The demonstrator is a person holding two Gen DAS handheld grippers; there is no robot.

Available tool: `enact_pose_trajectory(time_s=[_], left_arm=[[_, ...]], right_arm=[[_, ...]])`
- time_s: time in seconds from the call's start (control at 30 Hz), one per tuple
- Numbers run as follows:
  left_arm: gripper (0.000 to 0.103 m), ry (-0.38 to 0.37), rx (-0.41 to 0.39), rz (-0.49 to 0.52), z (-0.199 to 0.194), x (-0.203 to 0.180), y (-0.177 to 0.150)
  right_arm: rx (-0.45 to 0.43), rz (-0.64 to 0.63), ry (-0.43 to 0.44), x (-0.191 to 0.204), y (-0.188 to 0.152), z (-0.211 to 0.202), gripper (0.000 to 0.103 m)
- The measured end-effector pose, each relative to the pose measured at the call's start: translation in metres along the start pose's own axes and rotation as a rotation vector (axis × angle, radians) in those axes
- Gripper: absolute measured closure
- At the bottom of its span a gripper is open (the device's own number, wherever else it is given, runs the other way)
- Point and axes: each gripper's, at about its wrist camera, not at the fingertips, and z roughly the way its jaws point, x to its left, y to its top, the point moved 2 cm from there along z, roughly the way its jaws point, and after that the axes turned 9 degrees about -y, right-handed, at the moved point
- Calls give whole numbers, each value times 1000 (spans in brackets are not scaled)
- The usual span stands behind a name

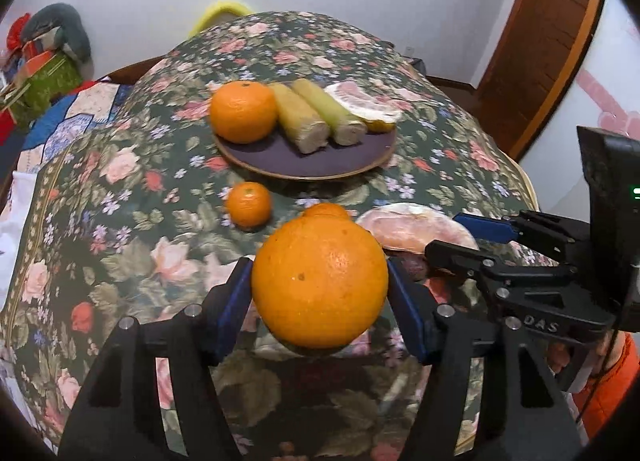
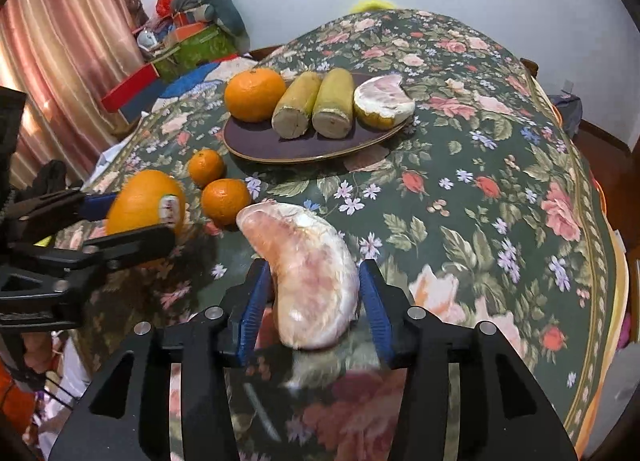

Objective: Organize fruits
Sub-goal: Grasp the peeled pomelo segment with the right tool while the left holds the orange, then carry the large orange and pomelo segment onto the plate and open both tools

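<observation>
My left gripper (image 1: 320, 285) is shut on a large orange (image 1: 320, 281) and holds it over the floral tablecloth; it also shows in the right wrist view (image 2: 140, 205). My right gripper (image 2: 316, 293) is shut on a pink peeled pomelo wedge (image 2: 312, 281), also visible in the left wrist view (image 1: 412, 229). A dark purple plate (image 1: 304, 159) further back holds an orange (image 1: 243, 111), two sugarcane pieces (image 1: 300, 117) and another pomelo wedge (image 1: 364, 101). Two small mandarins (image 2: 206, 167) (image 2: 226, 201) lie on the cloth before the plate.
The round table (image 2: 500, 141) has a floral cloth and drops off at its edges. A cluttered pile of boxes and cloth (image 2: 192, 37) stands behind at the left. A pink curtain (image 2: 60, 61) hangs far left, a wooden door frame (image 1: 540, 61) at right.
</observation>
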Motion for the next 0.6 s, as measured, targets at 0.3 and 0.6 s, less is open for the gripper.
enact_pose_trajectory(time_s=[0.3,0.6], left_arm=[[38,11,21,-33,7,12,-7],[38,4,20,-33,9,11,-8]], right_arm=[[-12,62,23,-11,-7,-1,63],[2,22,-57,-13,-21,-12,61]])
